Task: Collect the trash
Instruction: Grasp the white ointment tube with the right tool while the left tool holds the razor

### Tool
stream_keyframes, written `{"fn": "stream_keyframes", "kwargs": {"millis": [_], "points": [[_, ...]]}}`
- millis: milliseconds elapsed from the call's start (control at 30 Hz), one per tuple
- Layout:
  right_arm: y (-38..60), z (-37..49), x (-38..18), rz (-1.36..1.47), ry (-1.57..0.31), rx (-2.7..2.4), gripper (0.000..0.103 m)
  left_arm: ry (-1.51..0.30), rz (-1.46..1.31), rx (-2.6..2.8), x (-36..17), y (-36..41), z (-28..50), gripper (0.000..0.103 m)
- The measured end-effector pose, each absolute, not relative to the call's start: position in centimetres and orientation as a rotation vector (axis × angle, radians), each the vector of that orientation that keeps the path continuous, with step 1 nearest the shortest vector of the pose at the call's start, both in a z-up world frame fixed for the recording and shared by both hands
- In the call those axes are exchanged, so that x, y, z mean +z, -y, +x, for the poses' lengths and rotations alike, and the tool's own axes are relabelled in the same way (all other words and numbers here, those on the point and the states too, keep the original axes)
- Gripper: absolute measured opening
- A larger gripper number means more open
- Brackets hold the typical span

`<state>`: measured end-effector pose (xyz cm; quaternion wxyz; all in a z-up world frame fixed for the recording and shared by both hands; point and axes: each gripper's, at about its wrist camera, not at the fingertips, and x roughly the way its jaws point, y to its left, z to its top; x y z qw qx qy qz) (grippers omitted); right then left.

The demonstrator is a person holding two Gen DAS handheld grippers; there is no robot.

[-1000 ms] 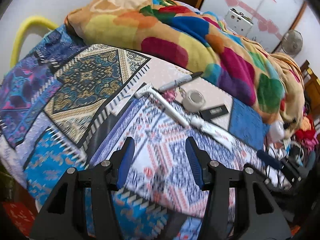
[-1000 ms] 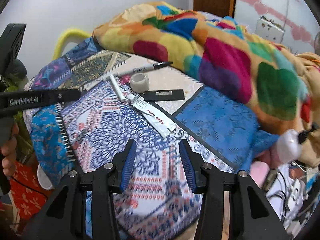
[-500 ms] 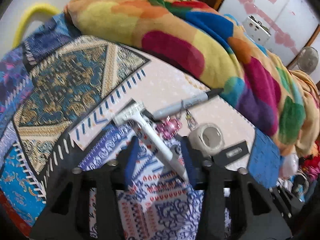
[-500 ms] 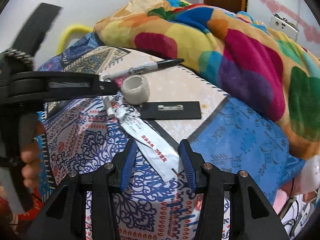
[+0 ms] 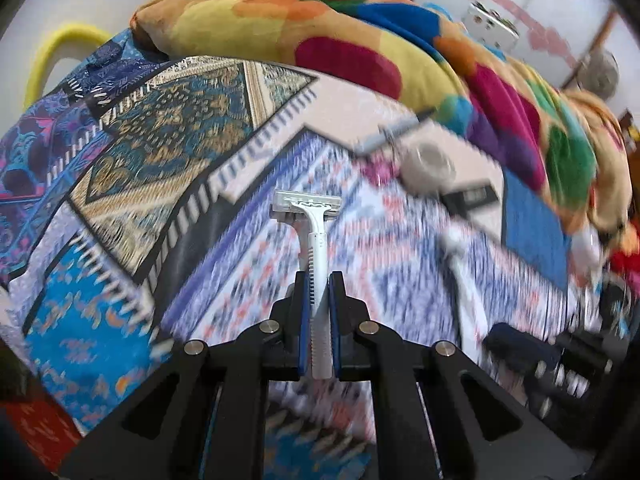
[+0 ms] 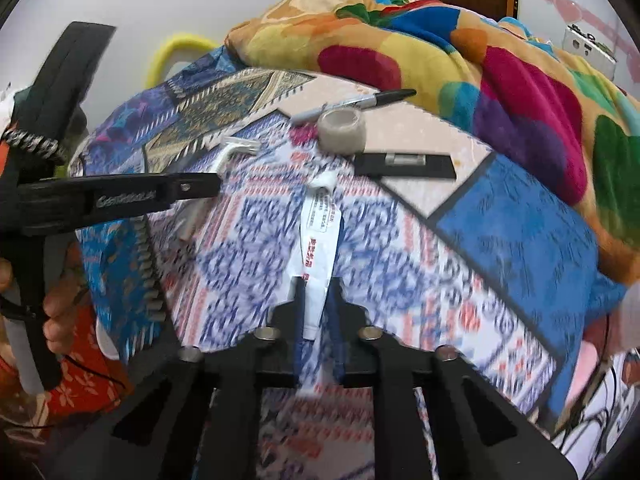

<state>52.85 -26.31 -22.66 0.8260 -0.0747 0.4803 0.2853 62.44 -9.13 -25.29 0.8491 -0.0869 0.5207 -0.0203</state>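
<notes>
Left hand-held gripper (image 5: 319,300) clamped on handle of white disposable razor (image 5: 316,236); razor head points away from the jaws, above the patterned bedspread (image 5: 132,184). Right hand-held gripper (image 6: 318,304) clamped on flat end of white tube (image 6: 320,236), cap end pointing away. Both items over the bed. Further back on bedspread: tape roll (image 6: 341,130), black marker (image 6: 360,102) just behind it, black flat strip (image 6: 406,165) beside the roll. Multicoloured blanket (image 6: 460,60) heaped behind. Background blurred in both views
</notes>
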Motion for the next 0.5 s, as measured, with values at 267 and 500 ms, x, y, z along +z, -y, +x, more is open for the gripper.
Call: {"fn": "stream_keyframes", "kwargs": {"millis": [267,500], "points": [[26.9,49.7,-21.5,-0.243,-1.005,0.554,0.005,-1.084,-0.035,-0.086,-25.3,9.6,56.7,0.008],[25.1,52.6,-20.1,-0.142,-0.964,0.510,0.043,-1.081,-0.065,-0.074,-26.0,8.5,56.6,0.008]]}}
